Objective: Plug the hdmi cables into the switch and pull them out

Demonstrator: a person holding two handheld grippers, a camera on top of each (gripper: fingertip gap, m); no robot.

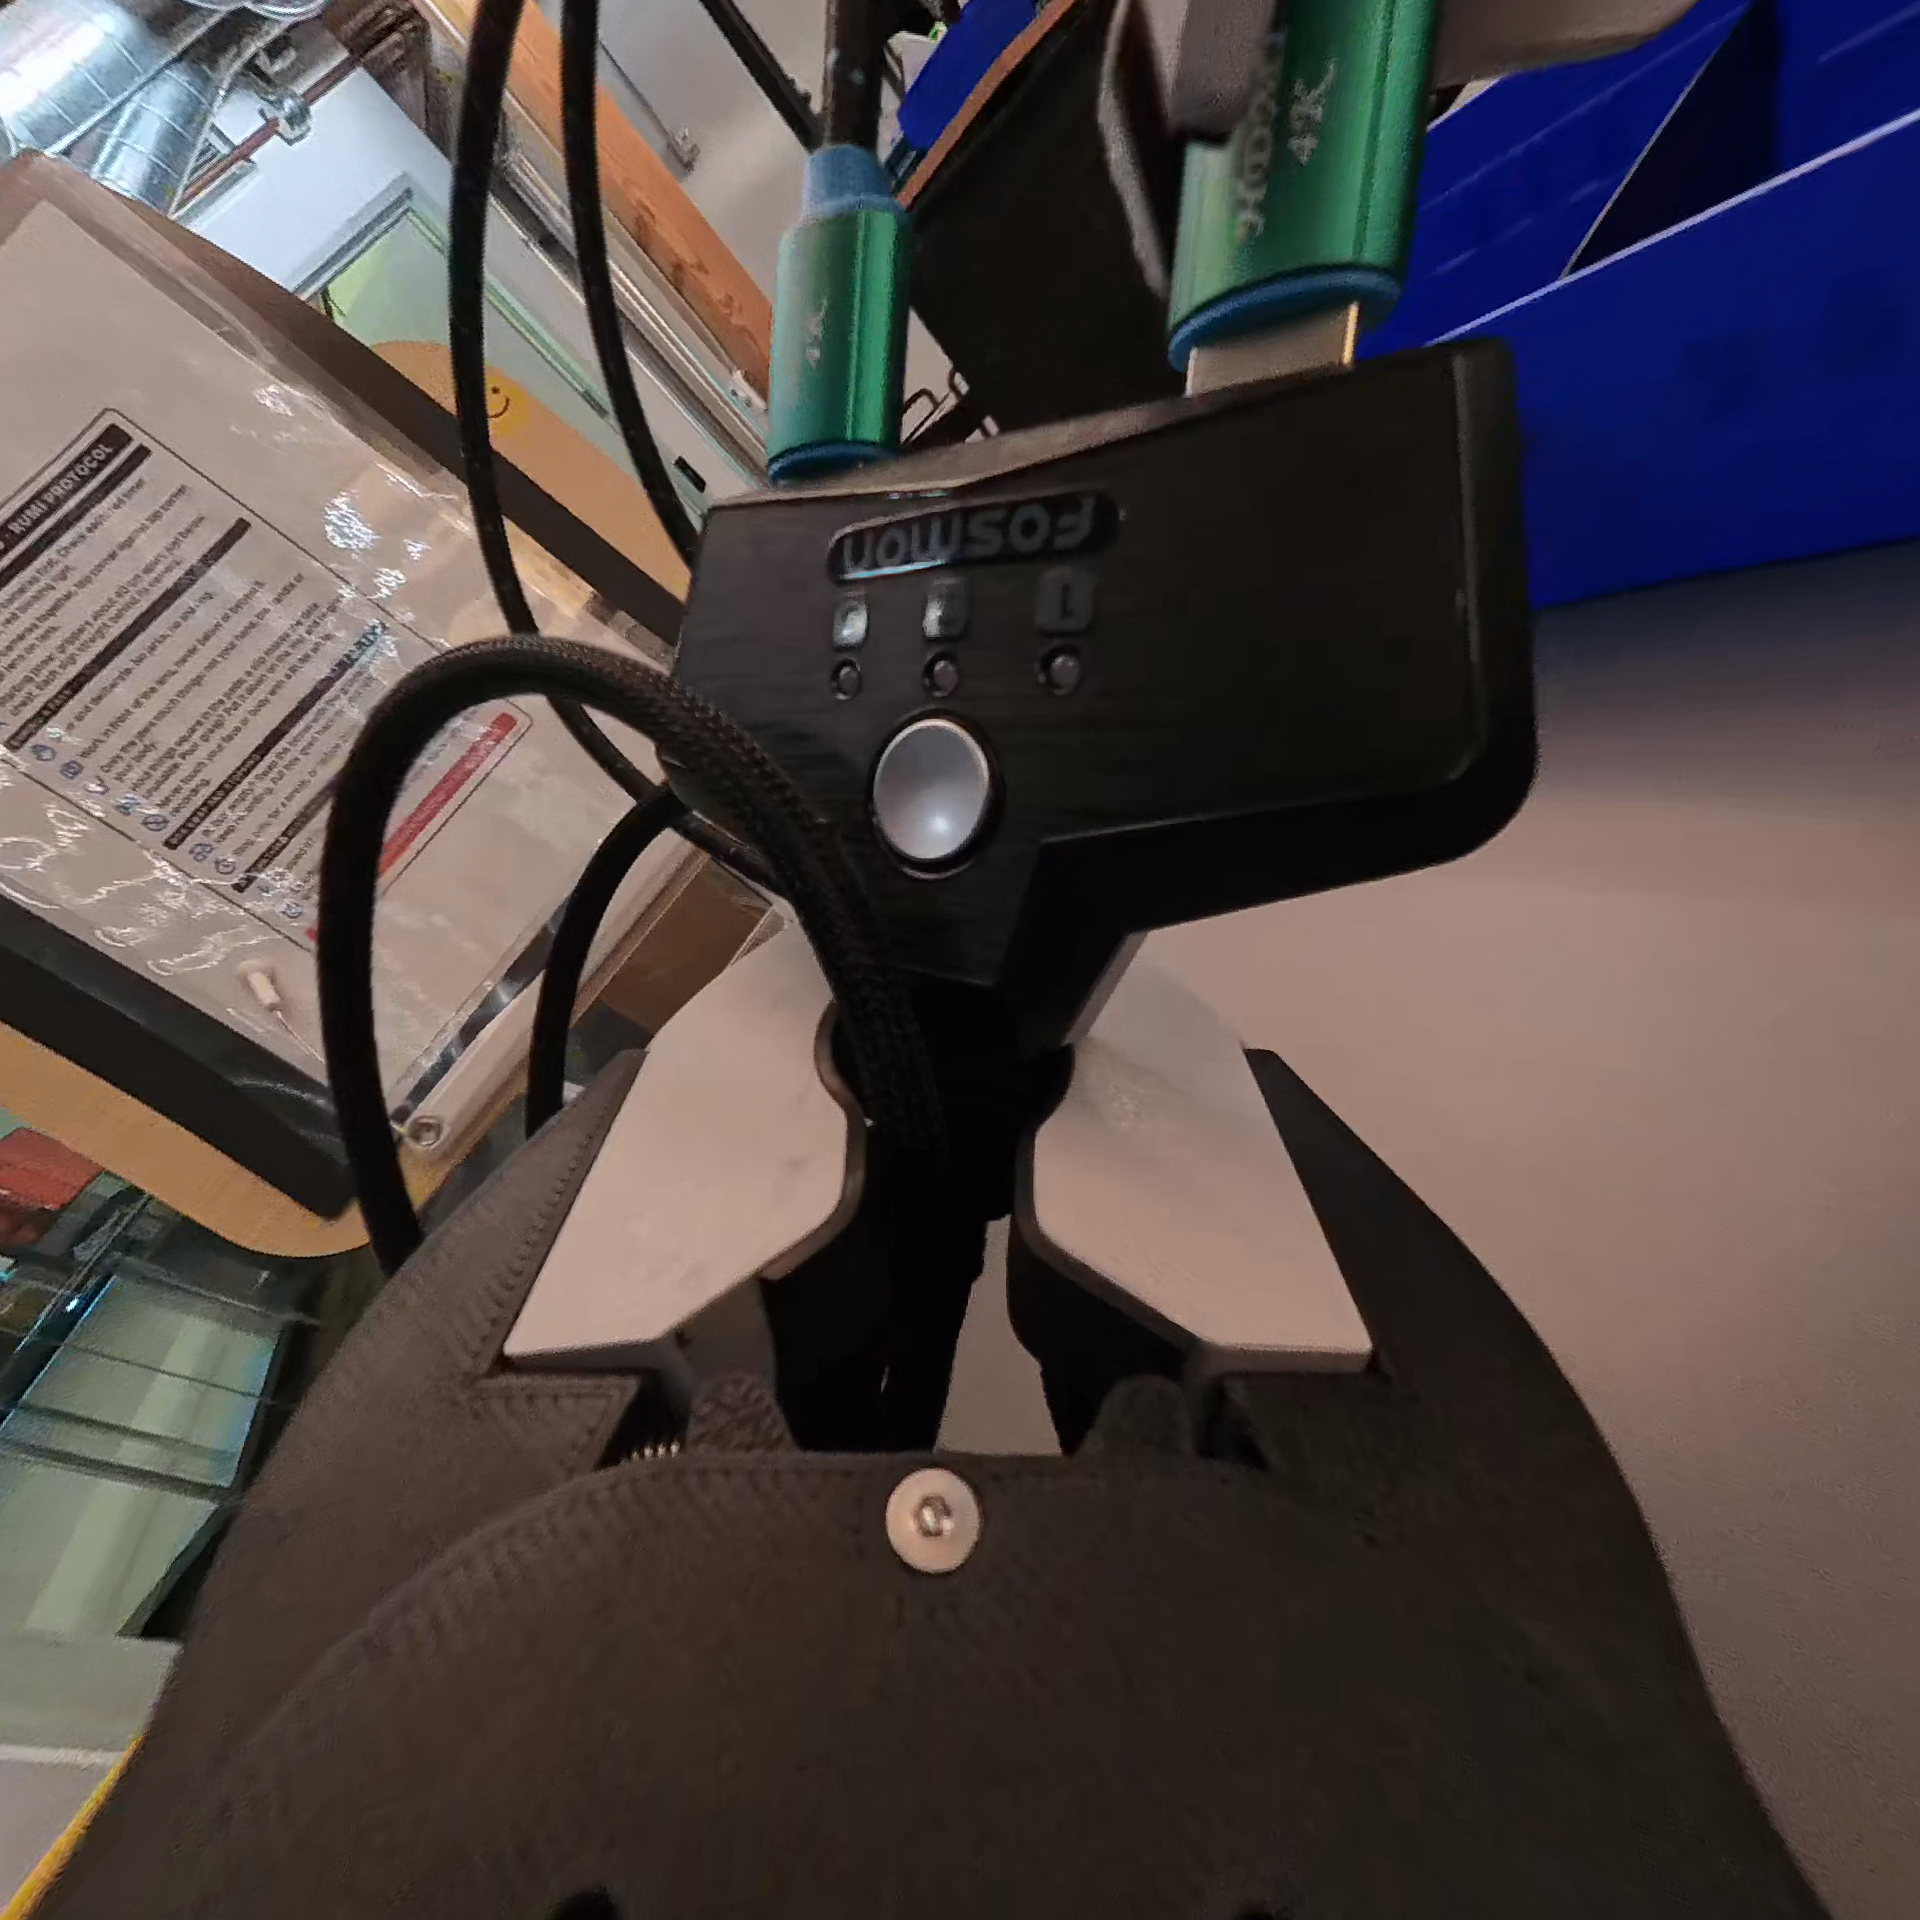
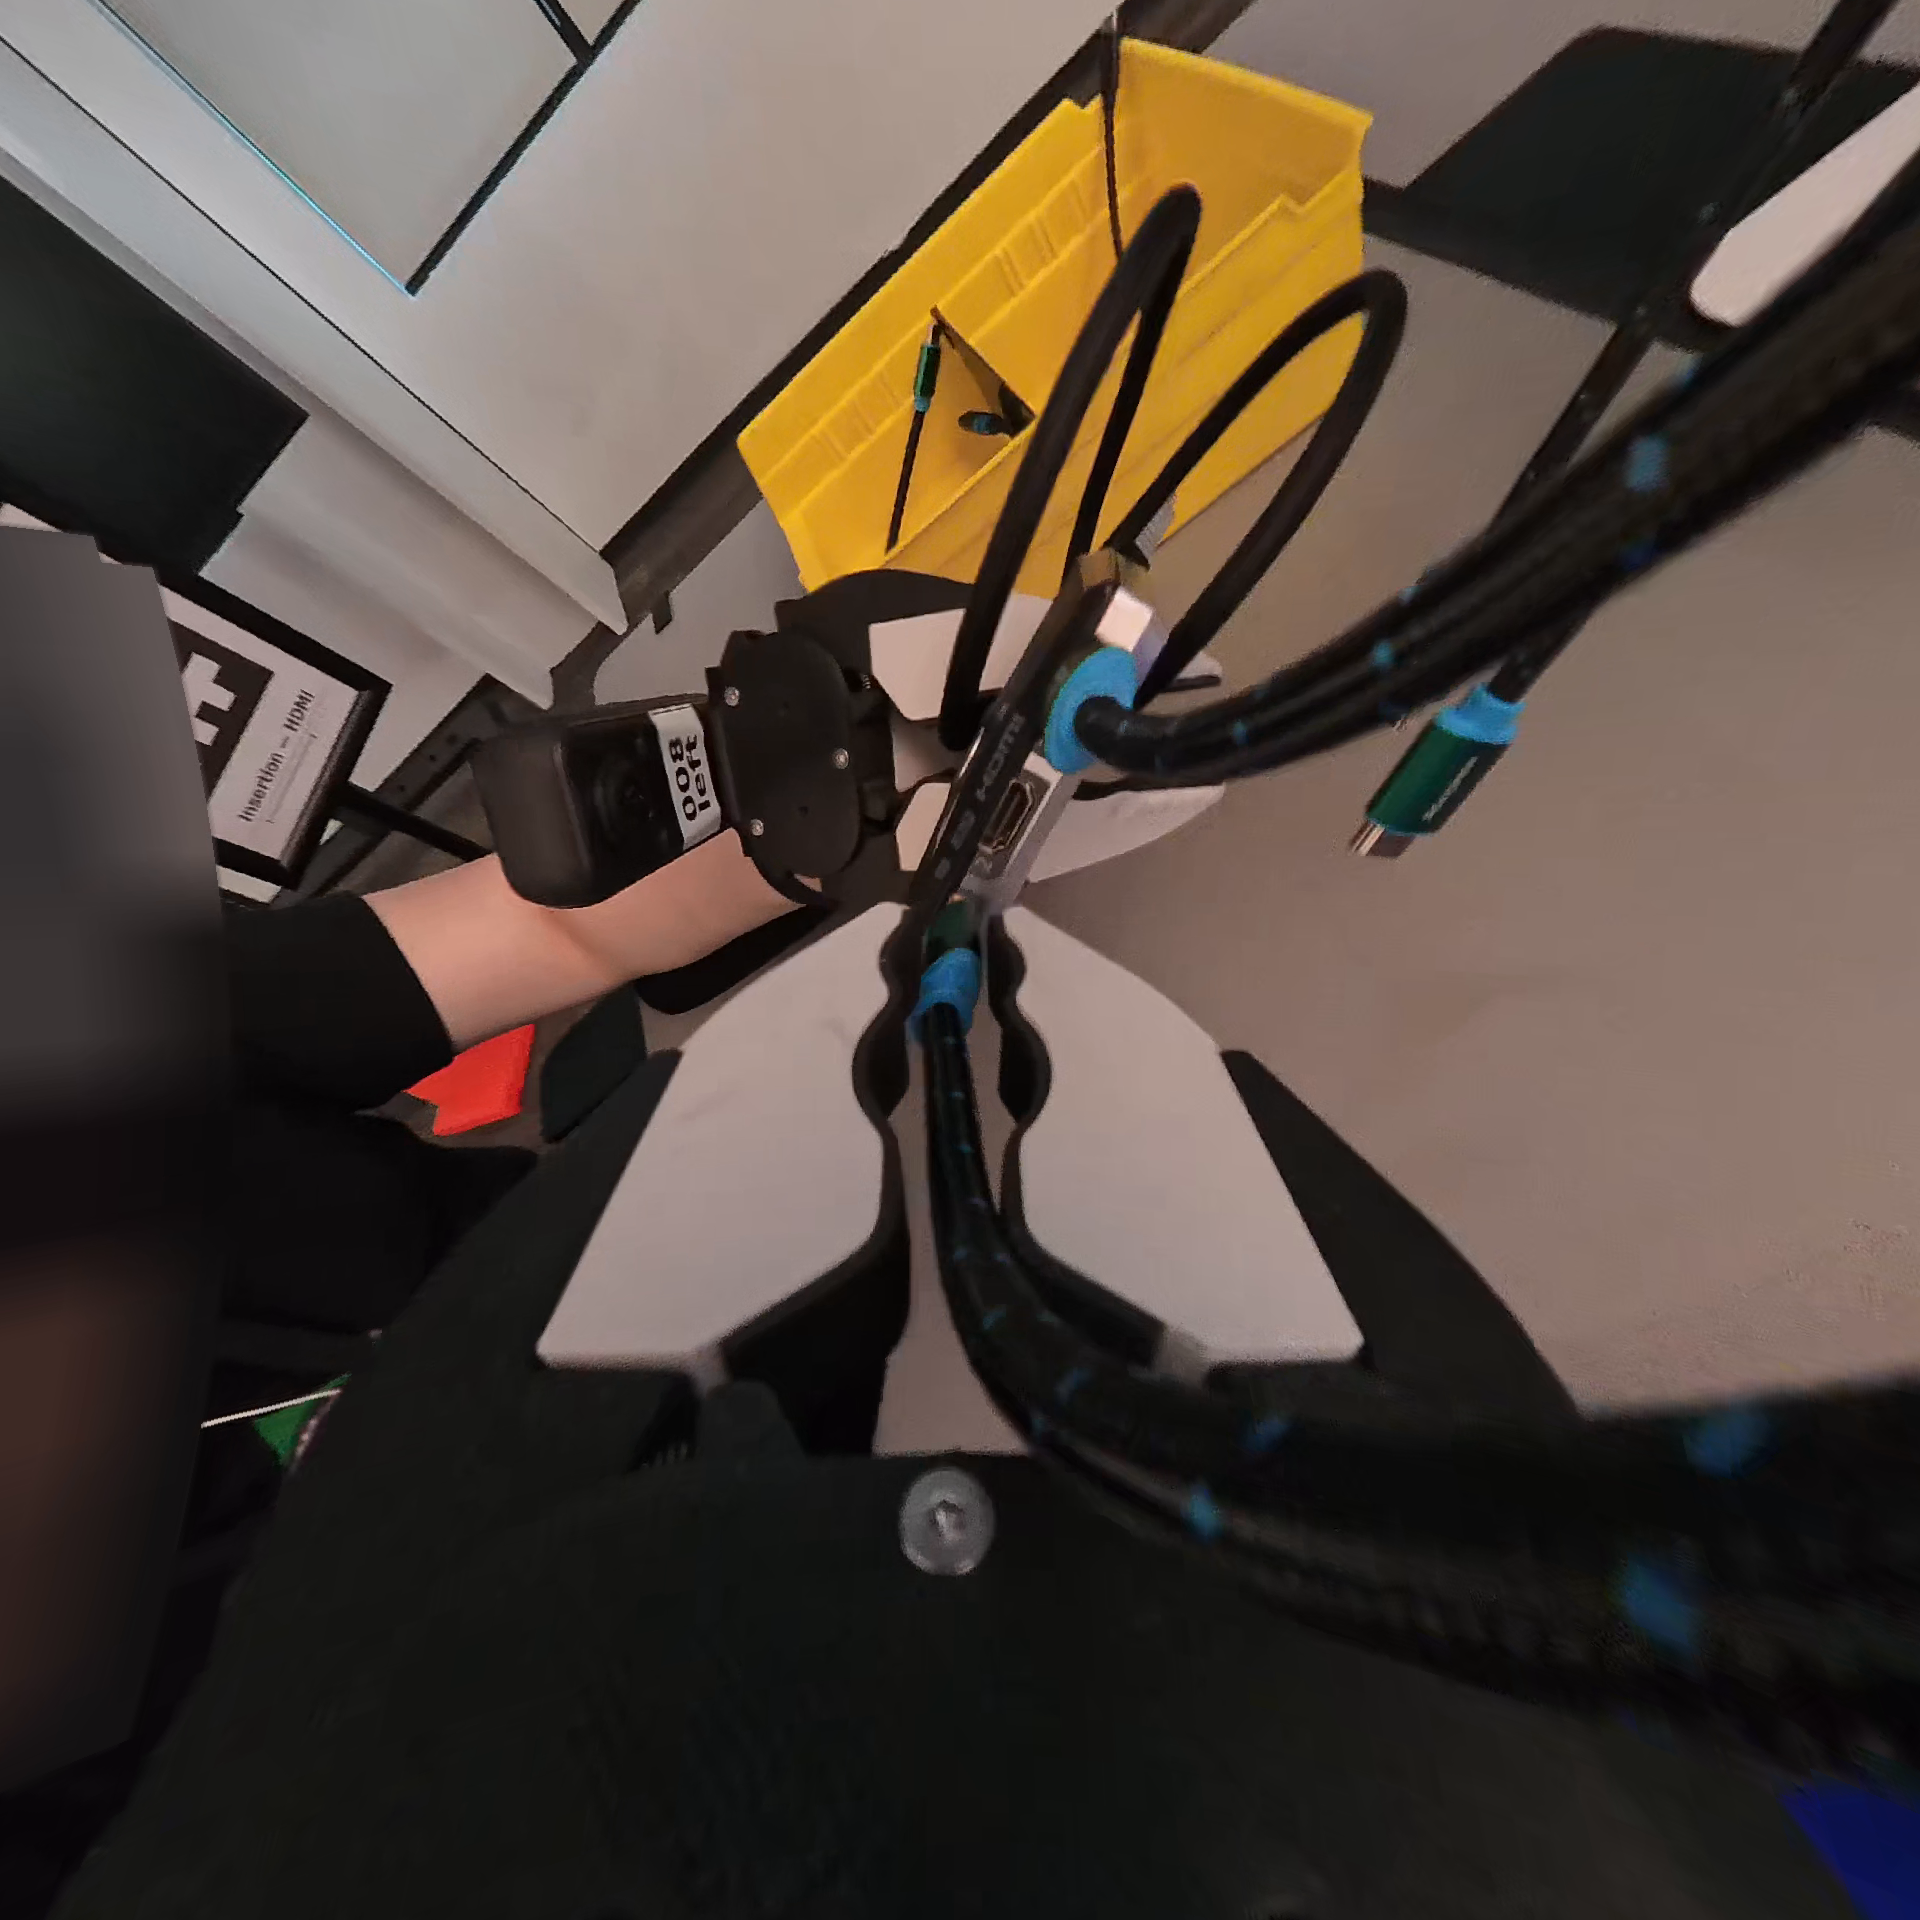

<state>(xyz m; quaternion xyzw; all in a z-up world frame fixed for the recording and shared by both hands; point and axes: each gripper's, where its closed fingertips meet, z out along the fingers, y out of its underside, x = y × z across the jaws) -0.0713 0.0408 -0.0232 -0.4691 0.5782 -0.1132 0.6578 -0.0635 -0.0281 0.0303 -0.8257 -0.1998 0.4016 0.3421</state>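
Switch [image 1: 1122,665] in left gripper [image 1: 940,1060], green plug [image 2: 951,925] in right gripper [image 2: 951,997]

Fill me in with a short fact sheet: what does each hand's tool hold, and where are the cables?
left tongs: shut on the black switch
right tongs: shut on a green plug at the switch's edge
second green plug: in the switch
loose plug: hanging free
bins: yellow bin, blue bin

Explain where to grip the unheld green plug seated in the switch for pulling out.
Take the green plug by its metal shell, across the wide faces. Come from the cable end, in line with the switch, so it likely pulls straight.
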